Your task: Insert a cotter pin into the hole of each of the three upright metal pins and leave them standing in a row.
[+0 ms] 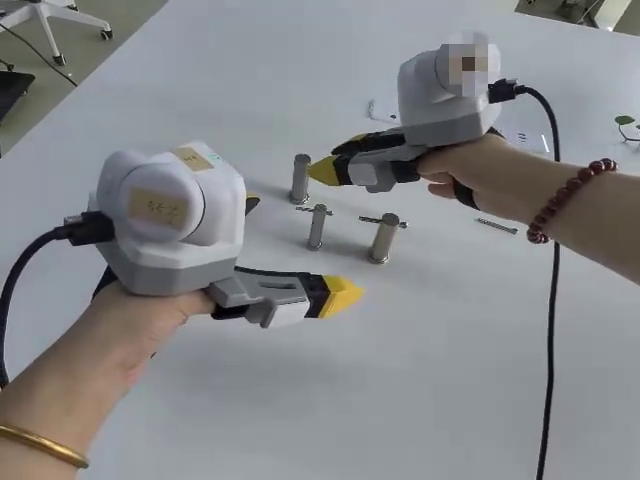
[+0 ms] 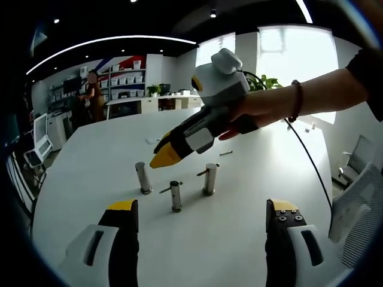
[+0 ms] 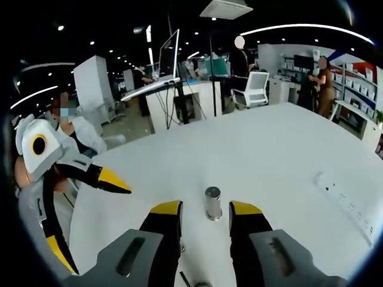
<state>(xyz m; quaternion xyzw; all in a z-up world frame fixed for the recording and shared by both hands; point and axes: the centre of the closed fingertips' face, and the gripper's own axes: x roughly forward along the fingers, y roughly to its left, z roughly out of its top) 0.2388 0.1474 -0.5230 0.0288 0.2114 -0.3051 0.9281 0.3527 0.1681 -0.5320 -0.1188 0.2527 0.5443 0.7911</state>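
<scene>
Three upright metal pins stand in a loose row on the white table [image 1: 420,380]. The middle pin [image 1: 317,228] and the right pin [image 1: 384,239] each carry a cotter pin through the top. The left pin [image 1: 300,178] shows none. My right gripper [image 1: 325,170] is open, its yellow tips just right of the left pin; that pin [image 3: 212,203] stands just beyond the gap between the tips of my right gripper [image 3: 206,209]. My left gripper [image 2: 202,206] is wide open and holds nothing, short of the pins [image 2: 175,196]. It hovers at the near left [image 1: 297,248].
A loose cotter pin [image 1: 497,227] lies on the table right of the row. A power strip [image 3: 347,197] sits near the far edge. The right gripper's black cable [image 1: 550,330] hangs across the right side. An office chair [image 1: 60,20] stands off the table.
</scene>
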